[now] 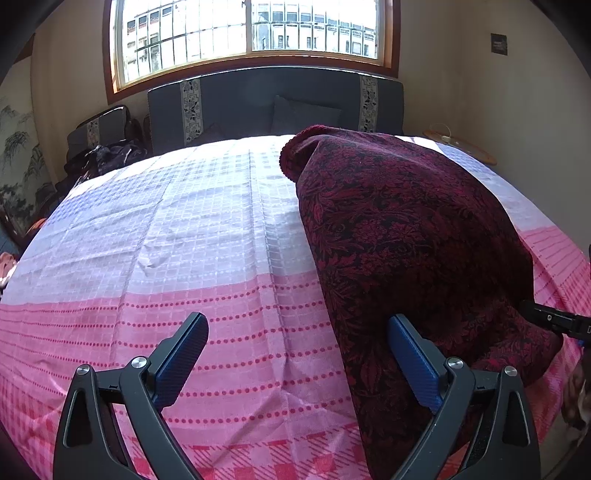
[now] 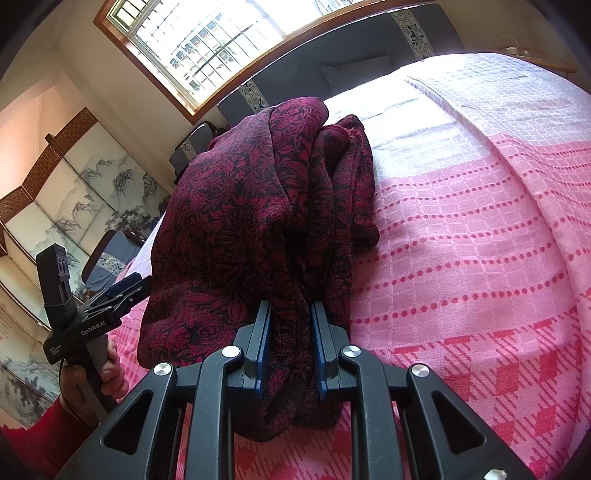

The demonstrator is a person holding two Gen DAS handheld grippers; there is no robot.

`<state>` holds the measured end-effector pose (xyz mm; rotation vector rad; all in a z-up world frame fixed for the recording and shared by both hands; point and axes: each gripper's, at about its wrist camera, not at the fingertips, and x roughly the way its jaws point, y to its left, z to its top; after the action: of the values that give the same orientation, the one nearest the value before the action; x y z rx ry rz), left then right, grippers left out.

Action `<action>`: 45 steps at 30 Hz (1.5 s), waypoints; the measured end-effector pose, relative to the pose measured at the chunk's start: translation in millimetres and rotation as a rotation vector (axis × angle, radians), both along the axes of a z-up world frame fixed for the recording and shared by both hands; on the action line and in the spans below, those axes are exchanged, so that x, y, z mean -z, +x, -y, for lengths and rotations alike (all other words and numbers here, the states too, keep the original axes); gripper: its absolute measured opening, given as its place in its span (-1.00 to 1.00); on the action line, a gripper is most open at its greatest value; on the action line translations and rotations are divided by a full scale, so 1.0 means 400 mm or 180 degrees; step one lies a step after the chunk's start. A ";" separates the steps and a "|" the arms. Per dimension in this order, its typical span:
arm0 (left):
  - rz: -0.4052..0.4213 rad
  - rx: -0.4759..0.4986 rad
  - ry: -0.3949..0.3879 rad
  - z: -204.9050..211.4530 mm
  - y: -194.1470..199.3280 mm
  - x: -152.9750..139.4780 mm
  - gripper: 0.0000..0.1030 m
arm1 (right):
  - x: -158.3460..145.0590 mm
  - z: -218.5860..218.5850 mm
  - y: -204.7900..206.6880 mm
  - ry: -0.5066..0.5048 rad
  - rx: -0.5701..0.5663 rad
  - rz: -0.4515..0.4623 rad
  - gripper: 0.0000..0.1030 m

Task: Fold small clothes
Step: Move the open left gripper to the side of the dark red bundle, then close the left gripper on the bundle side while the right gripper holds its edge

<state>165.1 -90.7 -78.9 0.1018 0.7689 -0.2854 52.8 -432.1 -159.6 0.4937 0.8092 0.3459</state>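
A dark red garment (image 1: 406, 240) with a black flower pattern lies bunched on the bed (image 1: 184, 258), which is covered with a pink and white checked sheet. In the left wrist view the garment takes the right half of the bed, from near the front edge up toward the far headboard (image 1: 258, 99), with its ribbed hem at the far end.

The left tool (image 1: 298, 332) stands wide, and nothing is between its blue pads. Its right finger (image 1: 410, 354) is just at the left edge of the garment (whether it touches the cloth I cannot tell), and its left finger (image 1: 184, 354) is over the bare sheet. The garment is therefore beside this tool, on its right, not inside it.

The right tool (image 2: 290, 317) is narrow and holds a gathered fold of the garment (image 2: 240, 206) between its two pads. The cloth rises from this grip in a thick heap toward the far side and hangs down below the pads on the near side.

In the right wrist view, the left tool (image 2: 127, 286) is at the left of the heap, carried by a hand (image 2: 92, 380) in a red sleeve. A barred window (image 1: 251, 33) is above the headboard.
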 end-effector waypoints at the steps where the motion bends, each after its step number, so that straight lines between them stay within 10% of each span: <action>1: 0.0003 0.0002 -0.0001 0.000 0.000 0.000 0.88 | 0.000 0.000 0.000 -0.0002 0.0000 0.0000 -0.69; 16: -0.0098 0.0129 -0.0258 0.000 0.051 0.007 0.90 | -0.001 -0.001 -0.002 0.0014 0.0003 0.0002 -0.69; 28: -0.0596 0.0572 -0.1227 -0.029 0.161 0.025 0.92 | -0.006 -0.007 -0.009 0.0039 0.0003 0.0005 -0.69; 45: -0.0462 0.0659 -0.0960 0.064 0.222 -0.004 0.99 | -0.005 -0.006 -0.009 0.0058 0.0008 0.0004 -0.68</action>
<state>253.9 -116.4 -77.2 -0.1262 0.8519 -0.6071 49.1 -429.6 -157.5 0.5112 0.8049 0.3515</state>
